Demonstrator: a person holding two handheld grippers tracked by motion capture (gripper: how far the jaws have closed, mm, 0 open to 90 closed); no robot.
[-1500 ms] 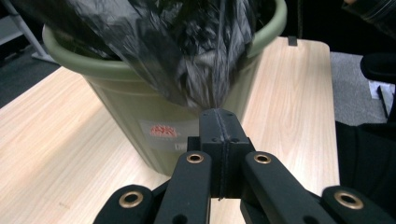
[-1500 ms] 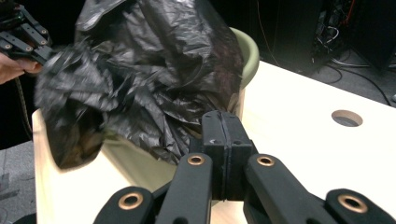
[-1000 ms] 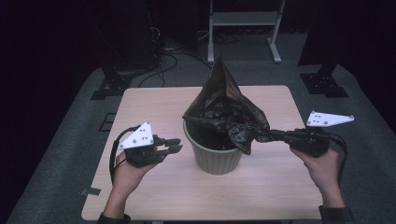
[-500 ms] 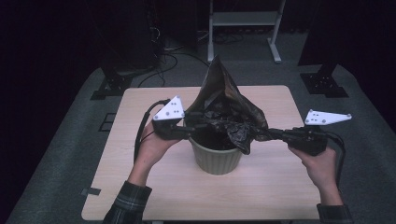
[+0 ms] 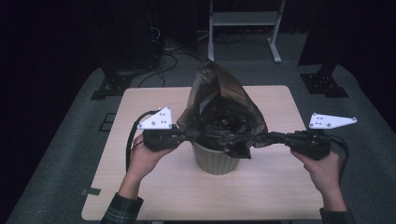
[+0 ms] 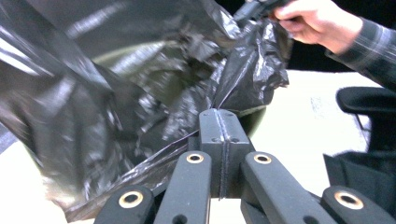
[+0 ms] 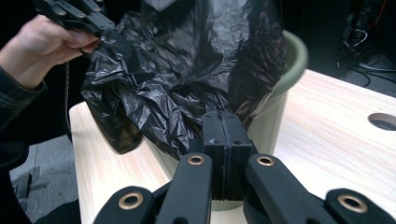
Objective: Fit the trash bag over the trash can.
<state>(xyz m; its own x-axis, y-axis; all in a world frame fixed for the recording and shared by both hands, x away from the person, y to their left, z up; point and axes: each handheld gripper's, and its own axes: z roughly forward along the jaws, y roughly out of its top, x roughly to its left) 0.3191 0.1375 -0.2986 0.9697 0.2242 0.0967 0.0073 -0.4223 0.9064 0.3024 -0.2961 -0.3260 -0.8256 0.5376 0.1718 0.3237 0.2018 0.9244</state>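
- Two grippers pinch opposite edges of the crinkled black plastic bin bag [image 5: 219,116]: left gripper [image 5: 186,136] has just closed on its left rim, right gripper [image 5: 265,138] is clamped on its right.
- The bag sits between them, stretched sideways, partly inside the pale green round plastic bin [image 5: 215,160] on the light wooden table [image 5: 275,186].
- Next, I judge, spread the rim over the bin.

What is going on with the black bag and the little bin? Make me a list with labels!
Work in hand: fitting a black plastic bag into a green bin
Bin: upright, mid-table
Bag: partly inside the bin, one side peaked up high behind it
Left tongs: shut on the bag edge, at the bin's left; they have just closed
Right tongs: shut on the bag edge, at the bin's right
Bag over the rim: not yet all round
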